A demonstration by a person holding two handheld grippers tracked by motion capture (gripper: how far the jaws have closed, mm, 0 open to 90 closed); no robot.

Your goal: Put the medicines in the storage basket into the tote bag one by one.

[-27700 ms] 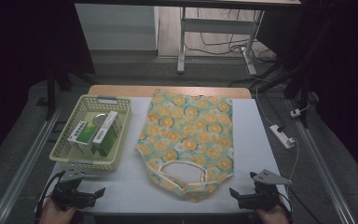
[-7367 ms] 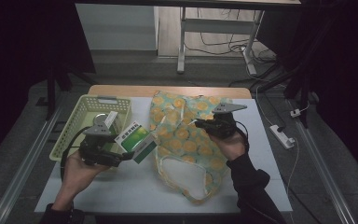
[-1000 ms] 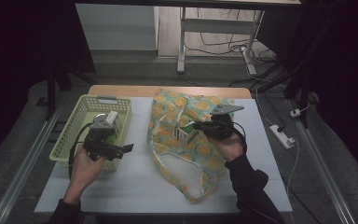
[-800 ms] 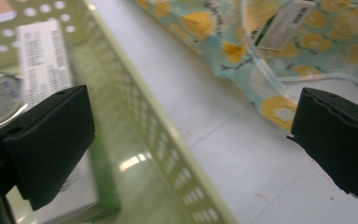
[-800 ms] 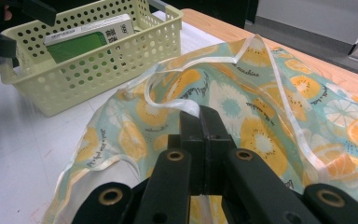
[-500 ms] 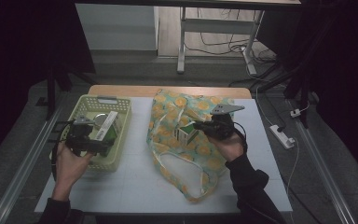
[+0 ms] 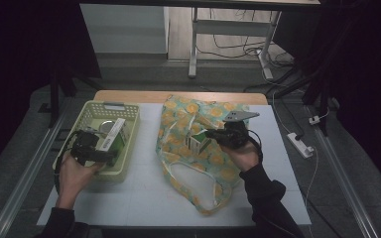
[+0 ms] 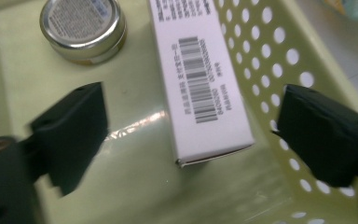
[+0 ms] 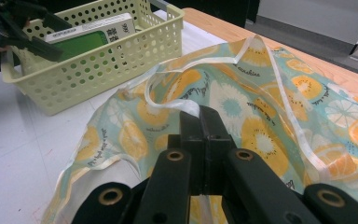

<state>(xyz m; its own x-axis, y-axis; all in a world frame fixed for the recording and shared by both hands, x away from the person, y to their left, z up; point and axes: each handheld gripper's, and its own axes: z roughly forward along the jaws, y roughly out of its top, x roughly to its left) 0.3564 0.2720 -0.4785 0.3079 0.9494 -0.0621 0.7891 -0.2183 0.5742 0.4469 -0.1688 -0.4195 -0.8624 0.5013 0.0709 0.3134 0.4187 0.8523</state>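
Two grippers are at work over the white table (image 7: pixel 144 198). At about nine o'clock on the table sits a pale green basket (image 7: pixel 129 144), and the left gripper (image 7: pixel 110 154) is down inside it, jaws spread wide though they have just been closing a little, with nothing pinched yet. Seen from the left gripper view, the end of a white box (image 8: pixel 200 84) with a barcode lies between the two jaws on the basket floor (image 8: pixel 135 186), touching neither; a round tin (image 8: pixel 81 25) lies at eleven o'clock from it. A hand (image 7: pixel 74 173) holds that gripper from six o'clock.

Over at three o'clock from the basket lies a bag (image 7: pixel 218 163) printed with orange slices, rumpled, its mouth gaping toward six o'clock. The right gripper (image 7: pixel 209 134) hangs over the bag's middle with its jaws shut tight on the fabric; the right gripper view shows the cloth (image 9: pixel 242 116) and a pale handle strap (image 9: pixel 168 105) bunched up at the jaw tips. A box (image 7: pixel 197 143) with green on it lies at the bag just beside those jaws. Basket and bag are near but apart.
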